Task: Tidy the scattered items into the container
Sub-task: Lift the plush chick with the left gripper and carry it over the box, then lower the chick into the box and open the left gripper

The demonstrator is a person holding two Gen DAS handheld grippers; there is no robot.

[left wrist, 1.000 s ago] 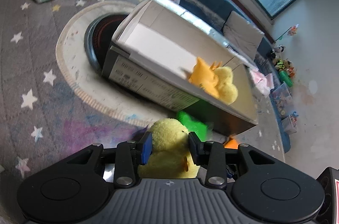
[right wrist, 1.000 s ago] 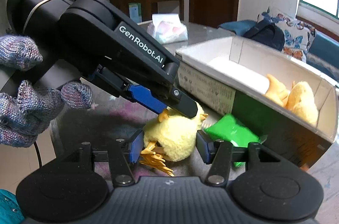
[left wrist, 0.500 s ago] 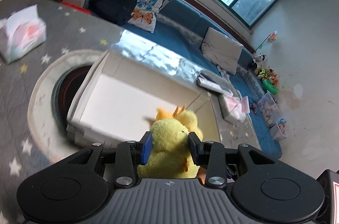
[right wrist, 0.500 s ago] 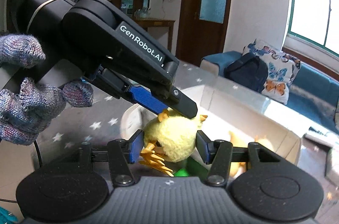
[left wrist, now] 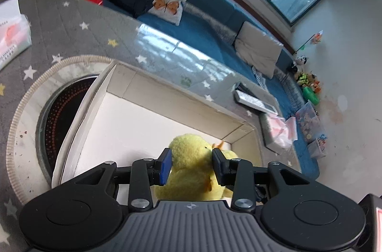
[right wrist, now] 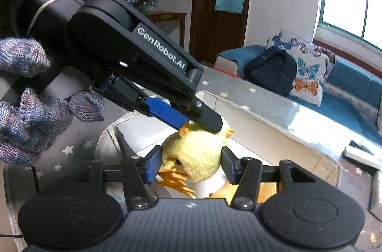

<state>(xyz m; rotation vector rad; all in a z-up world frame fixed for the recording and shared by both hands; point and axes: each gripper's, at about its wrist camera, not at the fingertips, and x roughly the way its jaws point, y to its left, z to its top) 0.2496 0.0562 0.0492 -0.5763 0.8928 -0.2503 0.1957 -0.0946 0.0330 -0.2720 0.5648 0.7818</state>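
Both grippers have hold of the same yellow plush chick (right wrist: 193, 154), and it hangs in the air over the open cardboard box (left wrist: 133, 89). The left gripper (left wrist: 192, 166) has its jaws partly closed, its blue pads (left wrist: 166, 166) pressed into the soft body on either side, so the toy bulges up between them; from its own camera the fluffy back fills the gap and spills forward past the fingertips. The right gripper (right wrist: 191, 165) is clamped across the chick's round belly, jaws set about as wide as the toy, with the orange feet (right wrist: 174, 179) dangling just below the left-hand pad. Seen from the right gripper's camera, the left gripper comes in from above and to the left, its fingertip resting on top of the chick's head beside the small orange comb (right wrist: 184, 130), and a hand in a knitted glove (right wrist: 28, 113) grips its black body. Straight beyond and beneath both pairs of jaws lies the box's pale floor, and a second yellow plush (left wrist: 229, 154) sits inside it, just past the right-hand finger of the left gripper. The box stands on a grey star-patterned cloth (left wrist: 71, 23), with a tissue pack (left wrist: 12, 37) far off to the left of the jaws.
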